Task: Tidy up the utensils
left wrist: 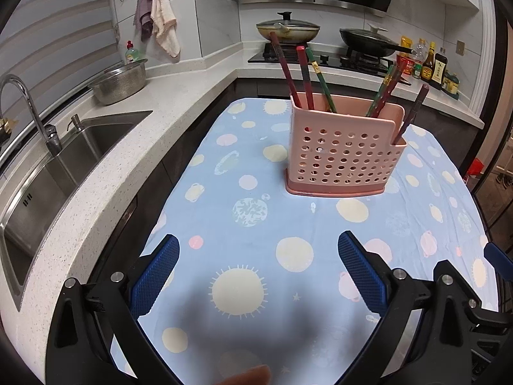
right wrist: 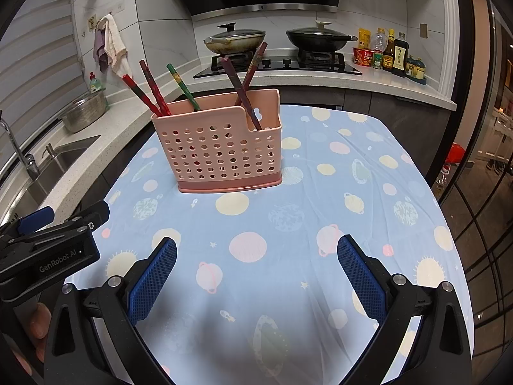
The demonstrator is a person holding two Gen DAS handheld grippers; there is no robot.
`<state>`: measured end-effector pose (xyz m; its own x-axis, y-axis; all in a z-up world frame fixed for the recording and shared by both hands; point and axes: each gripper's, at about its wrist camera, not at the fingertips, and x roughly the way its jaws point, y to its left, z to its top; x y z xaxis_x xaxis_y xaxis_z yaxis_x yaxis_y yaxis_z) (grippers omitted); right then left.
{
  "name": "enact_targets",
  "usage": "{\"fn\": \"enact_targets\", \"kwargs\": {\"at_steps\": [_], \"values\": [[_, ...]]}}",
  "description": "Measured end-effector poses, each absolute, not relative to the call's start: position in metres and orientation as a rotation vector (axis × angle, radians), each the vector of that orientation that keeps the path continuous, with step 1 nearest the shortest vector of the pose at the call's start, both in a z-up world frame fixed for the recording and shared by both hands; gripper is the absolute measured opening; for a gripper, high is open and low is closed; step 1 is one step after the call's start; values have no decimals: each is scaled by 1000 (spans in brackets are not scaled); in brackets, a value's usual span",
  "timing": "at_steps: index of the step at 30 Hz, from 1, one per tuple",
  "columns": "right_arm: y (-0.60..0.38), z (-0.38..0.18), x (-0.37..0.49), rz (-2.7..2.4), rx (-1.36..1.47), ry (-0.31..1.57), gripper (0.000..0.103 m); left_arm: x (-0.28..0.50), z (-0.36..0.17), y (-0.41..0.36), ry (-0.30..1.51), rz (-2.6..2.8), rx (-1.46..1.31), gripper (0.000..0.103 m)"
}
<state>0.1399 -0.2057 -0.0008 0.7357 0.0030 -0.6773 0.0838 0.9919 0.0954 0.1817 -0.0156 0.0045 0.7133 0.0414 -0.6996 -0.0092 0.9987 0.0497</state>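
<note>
Left wrist view: kitchen worktop with steel sink (left wrist: 80, 147) along the left, colander (left wrist: 120, 81) behind it, two lidded pans on the hob at the back, sauce bottles (left wrist: 433, 67) far right. Blue planet-print tablecloth (left wrist: 243, 256) over the table. Pink perforated utensil holder (left wrist: 343, 157) upright towards the far half of the cloth, well ahead of the left gripper (left wrist: 258, 269); chopsticks (left wrist: 304, 77) leaning out of its taller compartment, one more in the lower side pocket on the right. Left gripper spread wide, blue pads bare, nothing between them

Right wrist view: same cloth (right wrist: 368, 192), hob and bottles behind. Utensil holder (right wrist: 221, 150) left of centre, chopsticks (right wrist: 154, 89) fanning leftward, two crossing near the right end. Right gripper (right wrist: 256, 272) likewise wide apart and empty, low over the cloth. Left gripper's black body at the left edge
</note>
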Motion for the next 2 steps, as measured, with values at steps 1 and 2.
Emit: {"fn": "enact_targets", "kwargs": {"at_steps": [1, 2], "values": [[-206, -1, 140, -44, 122, 744, 96, 182, 4, -16, 777, 26, 44, 95], [-206, -1, 140, -45, 123, 743, 96, 182, 4, -15, 778, 25, 44, 95]]}}
